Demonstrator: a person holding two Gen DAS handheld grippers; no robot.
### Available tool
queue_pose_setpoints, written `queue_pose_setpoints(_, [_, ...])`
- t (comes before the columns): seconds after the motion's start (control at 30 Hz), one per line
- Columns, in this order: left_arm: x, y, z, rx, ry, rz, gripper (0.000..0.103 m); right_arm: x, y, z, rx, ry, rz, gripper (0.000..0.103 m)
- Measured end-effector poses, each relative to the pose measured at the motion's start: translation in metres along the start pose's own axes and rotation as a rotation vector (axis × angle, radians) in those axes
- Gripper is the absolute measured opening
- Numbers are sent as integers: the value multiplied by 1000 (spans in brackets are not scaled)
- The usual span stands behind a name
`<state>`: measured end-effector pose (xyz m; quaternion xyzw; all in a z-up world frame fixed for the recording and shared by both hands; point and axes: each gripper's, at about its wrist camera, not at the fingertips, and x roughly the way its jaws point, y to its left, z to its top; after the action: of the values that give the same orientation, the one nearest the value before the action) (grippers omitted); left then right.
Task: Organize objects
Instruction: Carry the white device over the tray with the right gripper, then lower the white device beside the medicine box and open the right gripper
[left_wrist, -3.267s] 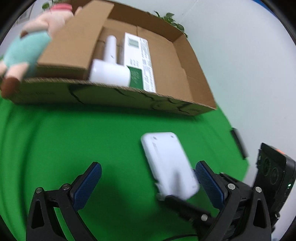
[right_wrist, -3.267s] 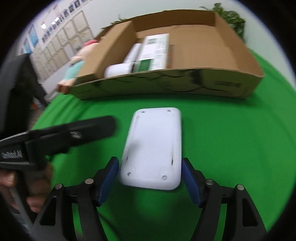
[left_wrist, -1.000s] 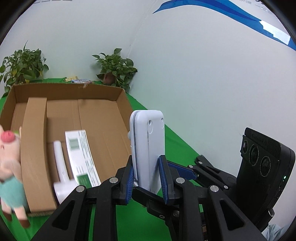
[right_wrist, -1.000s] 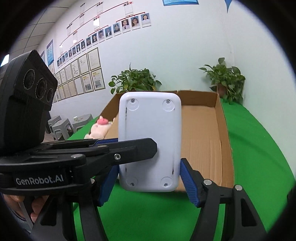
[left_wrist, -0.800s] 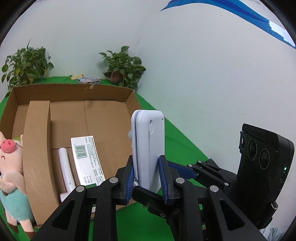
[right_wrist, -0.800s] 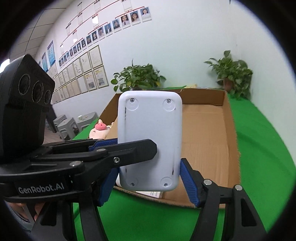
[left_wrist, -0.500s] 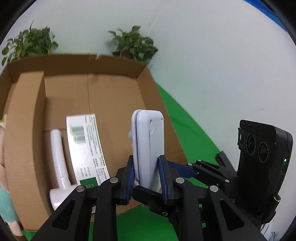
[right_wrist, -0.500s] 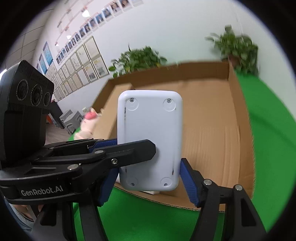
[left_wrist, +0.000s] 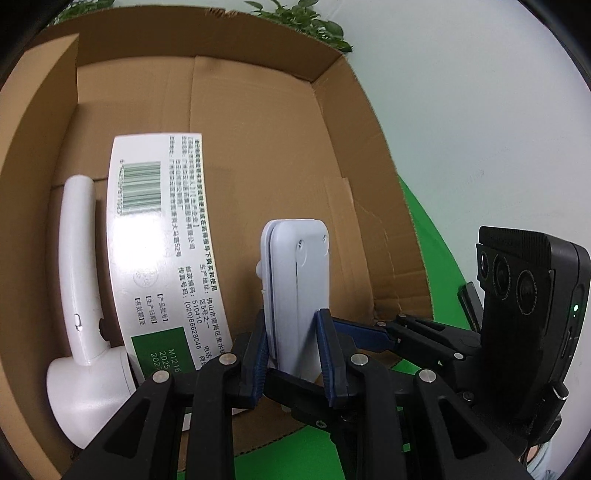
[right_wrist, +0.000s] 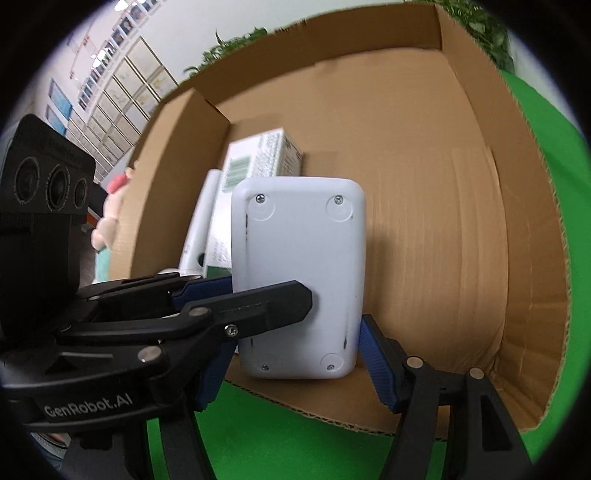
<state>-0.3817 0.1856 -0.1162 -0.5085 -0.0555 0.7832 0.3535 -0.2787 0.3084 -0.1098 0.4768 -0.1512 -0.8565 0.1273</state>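
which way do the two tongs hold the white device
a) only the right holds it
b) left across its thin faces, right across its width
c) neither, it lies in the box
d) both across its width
b: the left tongs clamp the device's flat faces, while the right tongs span its width.

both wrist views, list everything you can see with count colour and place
box: 1, brown cardboard, open, on the cloth
cloth: 1, green, under the box
device: 1, white, held over the box's near edge
carton: 1, white and green, lying in the box
handle tool: 1, white, in the box beside the carton
plush pig: 1, pink, outside the box's left wall
plants: green, behind the box
left hand-held gripper: 1, black and blue, shut on the device
right hand-held gripper: 1, black and blue, shut on the device
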Motion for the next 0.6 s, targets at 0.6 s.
queue_pose_setpoints(0.6, [-16, -8, -2, 29, -19, 77, 28, -6, -9, -11, 49, 0, 35, 70])
